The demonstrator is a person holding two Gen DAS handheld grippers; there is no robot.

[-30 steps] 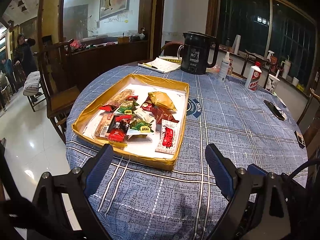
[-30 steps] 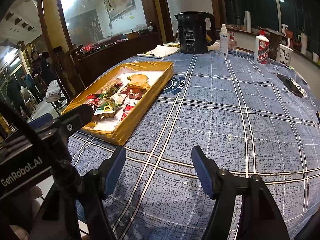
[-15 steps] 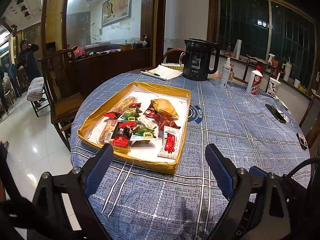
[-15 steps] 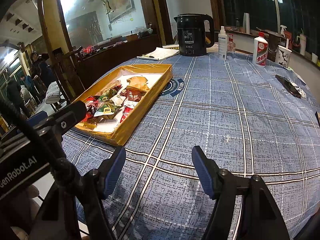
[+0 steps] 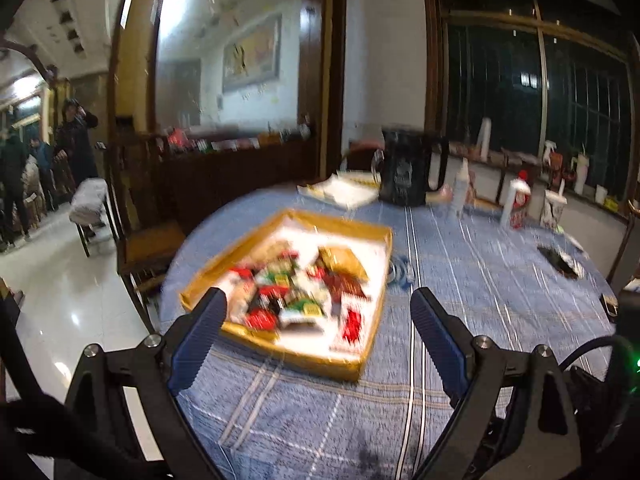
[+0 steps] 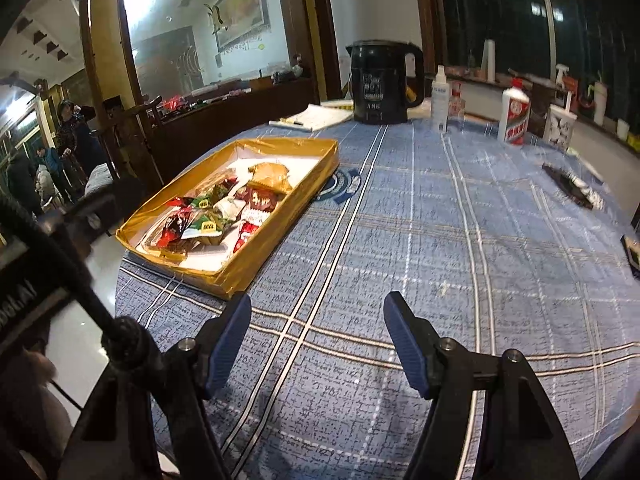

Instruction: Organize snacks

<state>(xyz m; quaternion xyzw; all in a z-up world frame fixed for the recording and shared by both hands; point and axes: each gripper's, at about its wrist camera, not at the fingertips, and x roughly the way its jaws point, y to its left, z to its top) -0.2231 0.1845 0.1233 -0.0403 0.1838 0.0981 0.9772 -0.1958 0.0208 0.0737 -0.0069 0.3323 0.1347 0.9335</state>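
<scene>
A shallow gold-walled box lies on the blue checked tablecloth, filled with several wrapped snacks in red, green and tan. My left gripper stands open in front of the box's near wall, above the cloth, nothing between its blue pads; its view is blurred. My right gripper is open too, over bare cloth to the right of the box, holding nothing.
A black electric kettle, a notebook, a spray bottle, a white liquor bottle and a paper cup stand at the far side. A dark flat packet lies right. Wooden chairs and people stand left.
The left gripper has risen and tilted up, so the box sits lower and smaller in its now blurred view. The right gripper has stayed where it was.
</scene>
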